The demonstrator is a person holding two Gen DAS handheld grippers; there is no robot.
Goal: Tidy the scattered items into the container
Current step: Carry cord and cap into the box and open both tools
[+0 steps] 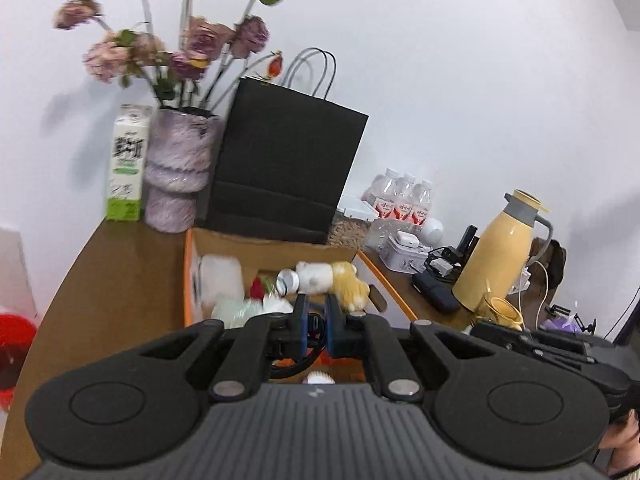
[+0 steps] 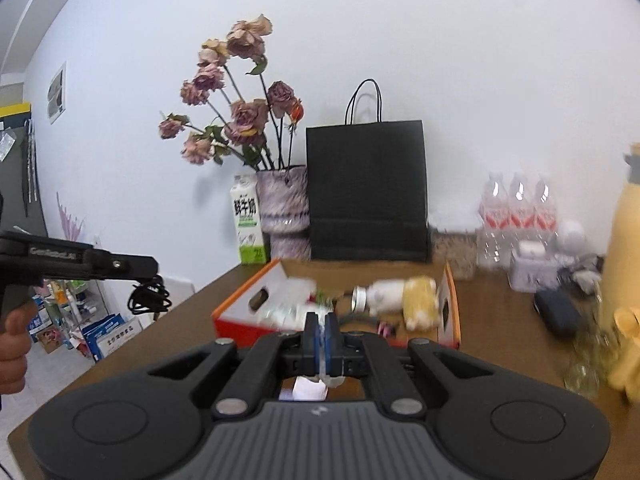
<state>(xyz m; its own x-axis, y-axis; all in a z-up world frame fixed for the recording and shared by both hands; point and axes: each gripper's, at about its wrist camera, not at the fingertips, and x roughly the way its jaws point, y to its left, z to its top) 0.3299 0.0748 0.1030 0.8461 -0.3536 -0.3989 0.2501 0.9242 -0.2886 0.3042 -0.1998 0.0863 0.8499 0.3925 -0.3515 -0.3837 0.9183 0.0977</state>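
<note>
Fingers of the left gripper (image 1: pixel 316 320) are clamped on a black cable (image 1: pixel 298 362); those of the right gripper (image 2: pixel 322 340) are together on a clear, pale item (image 2: pixel 316 386) that cannot be identified. Beyond both, at twelve o'clock, the orange cardboard box (image 1: pixel 190 280) sits on the brown table (image 1: pixel 120 272), holding a white bottle (image 1: pixel 308 276) and a yellow plush toy (image 1: pixel 352 284). Behind it stand a black paper bag (image 1: pixel 288 168), a vase of dried roses (image 1: pixel 178 172) and a milk carton (image 1: pixel 128 164); at two o'clock, a yellow thermos (image 1: pixel 500 248).

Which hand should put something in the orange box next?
Left, probably. Its fingers pinch a black cable, and the orange box sits right ahead. What the right fingers hold is unclear.
</note>
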